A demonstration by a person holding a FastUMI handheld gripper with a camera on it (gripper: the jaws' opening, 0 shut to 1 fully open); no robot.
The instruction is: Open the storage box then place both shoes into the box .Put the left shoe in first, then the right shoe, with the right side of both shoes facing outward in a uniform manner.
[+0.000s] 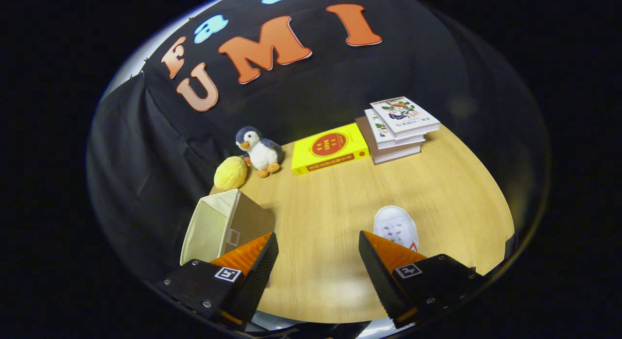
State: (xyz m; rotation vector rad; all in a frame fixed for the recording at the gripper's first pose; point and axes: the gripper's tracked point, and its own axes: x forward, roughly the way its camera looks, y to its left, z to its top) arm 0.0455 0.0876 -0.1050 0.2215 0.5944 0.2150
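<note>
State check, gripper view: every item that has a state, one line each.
gripper: open, nothing between fingers
storage box: open, interior looks empty
white shoe: on table, outside box, partly behind a finger
book stack: closed, stacked
yellow book: closed, flat
penguin plush: upright

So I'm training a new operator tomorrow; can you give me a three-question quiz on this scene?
1. True or false: the claw is shut on the shoe.
2. What stands between the penguin and the book stack? A) yellow book B) mug C) shoe
3. Fill in: the box lies on its side just beyond the ____ finger.

Key: 1 false, the claw is open with bare table between its fingers; 2 A, the yellow book; 3 left.
</note>
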